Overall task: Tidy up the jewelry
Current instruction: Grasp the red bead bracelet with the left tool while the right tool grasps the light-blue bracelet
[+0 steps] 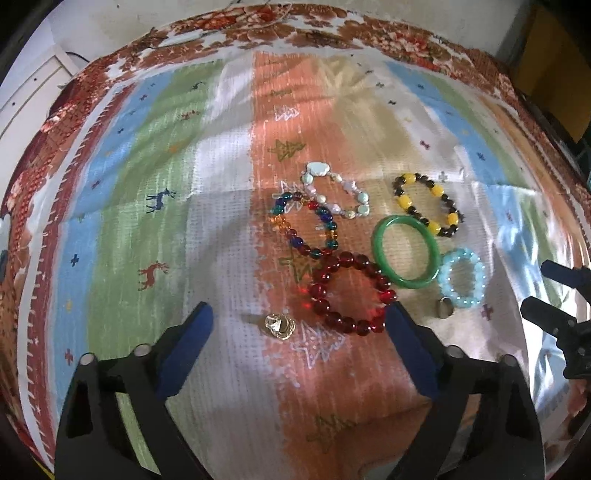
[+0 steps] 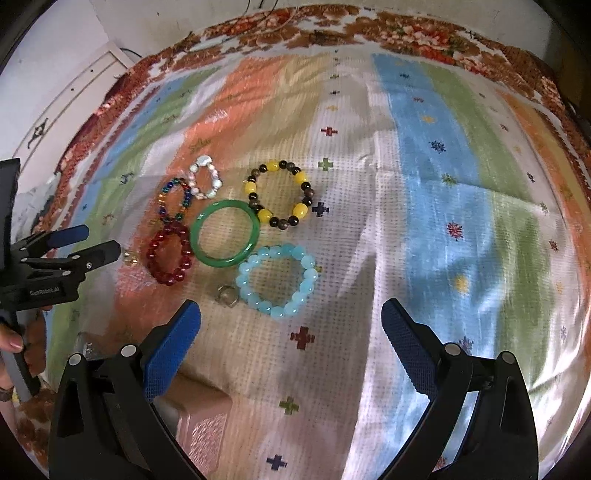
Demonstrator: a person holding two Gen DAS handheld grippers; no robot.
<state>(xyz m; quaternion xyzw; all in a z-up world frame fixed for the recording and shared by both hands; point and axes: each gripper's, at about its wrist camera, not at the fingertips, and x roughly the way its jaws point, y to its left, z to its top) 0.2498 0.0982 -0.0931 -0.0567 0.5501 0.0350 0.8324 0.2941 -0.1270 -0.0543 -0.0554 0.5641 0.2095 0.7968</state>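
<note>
Jewelry lies grouped on a striped cloth. I see a red bead bracelet, a green bangle, a pale blue bead bracelet, a yellow-and-black bracelet, a multicolour bracelet and a white-turquoise bracelet. A gold ring and a silver ring lie near. My left gripper is open, straddling the gold ring. My right gripper is open, just short of the blue bracelet.
The striped cloth covers a table with a brown floral border. A pink box sits low between the right gripper's fingers. A white cabinet stands at far left.
</note>
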